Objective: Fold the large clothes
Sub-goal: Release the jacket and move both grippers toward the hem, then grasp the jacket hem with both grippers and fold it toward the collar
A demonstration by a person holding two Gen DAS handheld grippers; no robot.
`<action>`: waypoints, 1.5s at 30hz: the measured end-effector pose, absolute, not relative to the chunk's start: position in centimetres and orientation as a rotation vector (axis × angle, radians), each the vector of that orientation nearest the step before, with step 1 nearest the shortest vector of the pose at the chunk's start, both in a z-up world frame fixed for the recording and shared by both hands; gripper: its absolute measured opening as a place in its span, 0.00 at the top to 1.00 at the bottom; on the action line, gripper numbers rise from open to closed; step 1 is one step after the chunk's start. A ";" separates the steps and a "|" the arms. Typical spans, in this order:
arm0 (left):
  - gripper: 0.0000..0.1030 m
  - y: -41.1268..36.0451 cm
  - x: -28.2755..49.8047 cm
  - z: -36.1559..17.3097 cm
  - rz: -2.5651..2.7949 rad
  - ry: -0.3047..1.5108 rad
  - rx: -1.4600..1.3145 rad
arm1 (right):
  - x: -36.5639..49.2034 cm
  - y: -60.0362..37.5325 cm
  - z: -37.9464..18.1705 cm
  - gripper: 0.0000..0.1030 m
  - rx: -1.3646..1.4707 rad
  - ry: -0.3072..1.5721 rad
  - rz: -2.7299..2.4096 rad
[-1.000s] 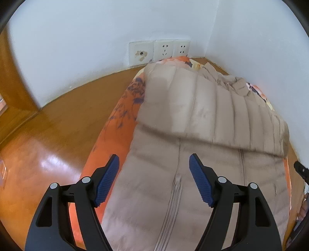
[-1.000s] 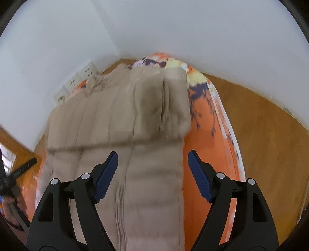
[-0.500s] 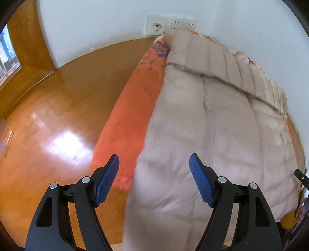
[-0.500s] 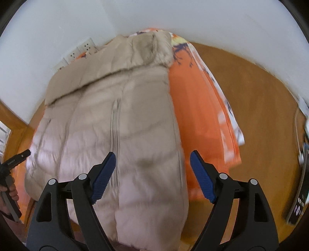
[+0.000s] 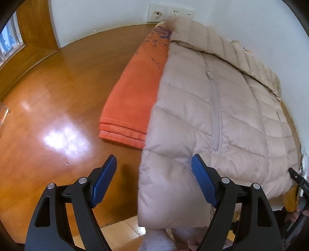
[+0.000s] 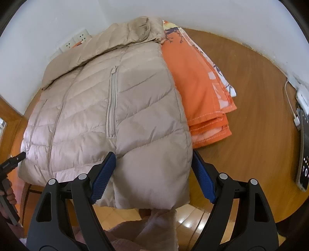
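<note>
Lying zipper-side up on an orange blanket (image 6: 195,77) atop a wooden table (image 6: 251,115), the beige puffer jacket (image 6: 115,108) is filling the centre of both wrist views. Its top part is sitting doubled over toward 12 o'clock, forming a thick band (image 5: 227,50) near the wall sockets (image 5: 171,12), so one fold is looking done. The hem end is hanging over the near table edge at 6 o'clock, unfolded.

The left gripper (image 5: 154,179) is hovering with jaws spread; they have just been opening a little further. The jacket's left hem corner is lying between its blue pads (image 5: 202,183), but nothing is being pinched. The right gripper (image 6: 152,173) is likewise spread, straddling the right hem corner; its pad faces are standing close against the fabric, and no squeeze is showing.

Judgement: roughly midway. The lower half is remaining to be brought up toward 12 o'clock over the band; both hem corners are looking like the next pick points.
</note>
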State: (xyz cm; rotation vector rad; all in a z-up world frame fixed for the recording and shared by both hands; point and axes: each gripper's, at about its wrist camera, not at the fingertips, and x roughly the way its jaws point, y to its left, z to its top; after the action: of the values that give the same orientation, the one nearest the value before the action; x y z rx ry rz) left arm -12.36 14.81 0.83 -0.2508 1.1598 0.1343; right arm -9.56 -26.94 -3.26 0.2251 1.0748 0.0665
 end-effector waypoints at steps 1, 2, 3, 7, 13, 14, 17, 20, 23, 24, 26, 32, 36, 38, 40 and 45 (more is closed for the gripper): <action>0.25 14.7 -12.4 0.8 0.118 1.161 -0.259 | -9.7 -26.9 -3.3 0.24 0.234 1.073 0.067; 0.25 14.6 -12.6 0.8 0.105 1.162 -0.267 | -9.9 -26.9 -3.2 0.24 0.244 1.069 0.064; 0.25 14.5 -12.7 0.7 0.084 1.163 -0.282 | -10.1 -26.9 -3.2 0.24 0.246 1.066 0.063; 0.26 14.0 -13.2 0.2 0.012 1.175 -0.347 | -10.4 -26.7 -3.5 0.24 0.247 1.069 0.067; 0.29 13.2 -13.6 0.4 -0.036 1.167 -0.370 | -10.9 -26.7 -3.4 0.24 0.311 1.033 0.096; 0.36 13.1 -13.6 0.4 -0.040 1.165 -0.370 | -11.0 -26.6 -3.3 0.27 0.310 1.027 0.099; 0.63 13.3 -13.3 0.4 -0.048 1.172 -0.400 | -11.1 -26.8 -3.2 0.52 0.314 1.014 0.078; 0.80 13.3 -13.6 1.8 -0.092 1.141 -0.435 | -11.7 -27.0 -2.2 0.74 0.355 0.972 0.109; 0.86 12.7 -14.1 3.8 -0.116 1.104 -0.416 | -12.5 -26.9 -0.6 0.84 0.338 0.922 0.127; 0.87 12.4 -14.4 4.6 -0.125 1.088 -0.408 | -12.8 -26.9 0.0 0.86 0.340 0.909 0.136; 0.87 12.0 -14.9 6.0 -0.143 1.065 -0.394 | -13.4 -26.9 1.4 0.87 0.347 0.885 0.153; 0.87 11.6 -17.3 9.4 -0.195 1.036 -0.352 | -15.8 -27.2 4.1 0.88 0.333 0.851 0.176; 0.88 11.7 -19.0 10.5 -0.214 1.043 -0.333 | -17.6 -27.4 5.1 0.88 0.327 0.840 0.177; 0.88 11.7 -19.4 11.2 -0.227 1.035 -0.324 | -18.5 -27.5 6.0 0.88 0.320 0.823 0.175; 0.88 11.6 -19.7 12.1 -0.233 1.022 -0.300 | -19.0 -27.3 6.9 0.88 0.312 0.801 0.178; 0.88 12.5 -18.1 13.6 -0.221 0.981 -0.322 | -18.0 -27.4 9.0 0.88 0.322 0.742 0.197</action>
State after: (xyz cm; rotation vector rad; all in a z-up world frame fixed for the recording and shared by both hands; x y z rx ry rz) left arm -18.11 12.50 13.55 -0.3223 0.9811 -0.2211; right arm -18.03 -27.39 8.99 0.3224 0.7420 0.1975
